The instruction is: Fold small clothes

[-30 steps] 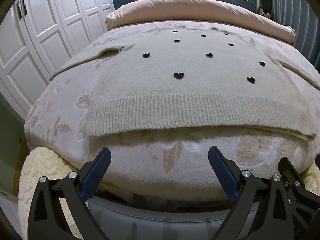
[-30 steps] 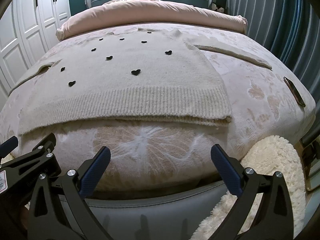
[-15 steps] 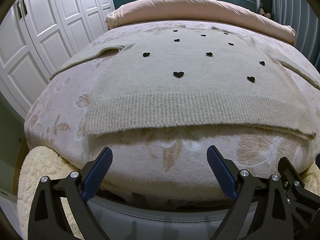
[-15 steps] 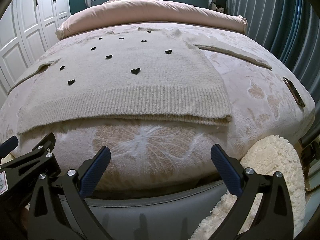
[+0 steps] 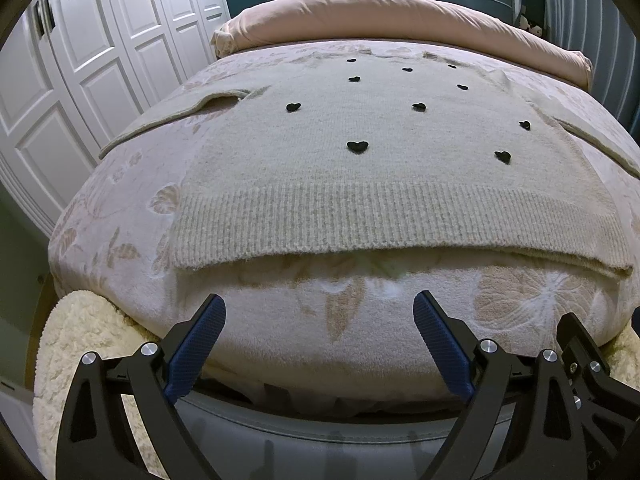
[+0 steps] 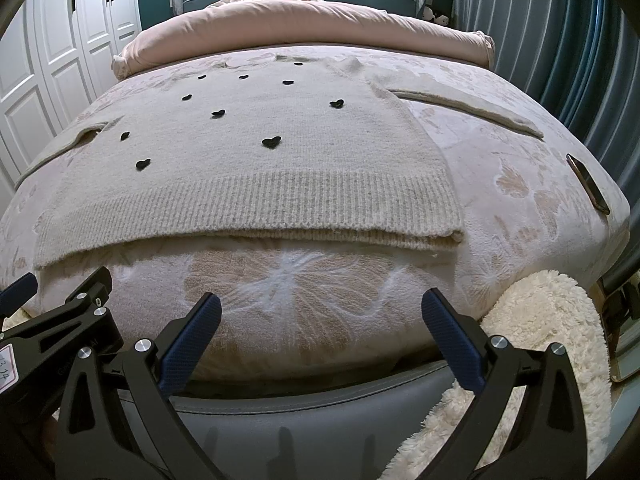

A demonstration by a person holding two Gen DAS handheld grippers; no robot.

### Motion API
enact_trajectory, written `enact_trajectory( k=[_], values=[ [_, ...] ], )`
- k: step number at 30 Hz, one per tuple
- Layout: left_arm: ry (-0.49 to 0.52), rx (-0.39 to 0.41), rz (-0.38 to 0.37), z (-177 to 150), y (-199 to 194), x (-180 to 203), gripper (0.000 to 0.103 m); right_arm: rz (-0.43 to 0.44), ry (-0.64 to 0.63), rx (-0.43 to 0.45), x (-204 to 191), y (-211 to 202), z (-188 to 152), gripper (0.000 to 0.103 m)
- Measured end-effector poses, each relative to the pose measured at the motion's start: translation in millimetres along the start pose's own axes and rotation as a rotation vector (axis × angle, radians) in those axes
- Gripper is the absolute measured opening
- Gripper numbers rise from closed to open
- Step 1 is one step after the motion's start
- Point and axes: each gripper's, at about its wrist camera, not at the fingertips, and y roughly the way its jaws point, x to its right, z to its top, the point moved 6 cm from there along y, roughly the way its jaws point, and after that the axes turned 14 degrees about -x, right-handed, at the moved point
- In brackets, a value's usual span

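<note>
A beige knit sweater with small black hearts lies flat on the bed, sleeves spread to both sides, ribbed hem toward me. It also shows in the right wrist view. My left gripper is open and empty, below the hem near the bed's foot edge. My right gripper is open and empty, also short of the hem. The left gripper's body shows at the right wrist view's left edge.
The bed has a floral blanket and a pink duvet at the head. A dark phone lies on the bed's right side. A fluffy cream rug lies at the foot. White wardrobes stand left.
Both grippers have crept slightly forward toward the sweater's hem. Both stay open and the sweater has not moved.
</note>
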Motion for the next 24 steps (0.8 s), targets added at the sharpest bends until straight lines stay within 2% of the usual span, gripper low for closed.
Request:
enact_trajectory(
  k=[24],
  values=[
    [0.0, -0.001, 0.0, -1.1, 0.5, -0.4, 0.091, -0.001, 0.0, -0.002, 0.1, 0.5, -0.7, 0.098]
  ],
)
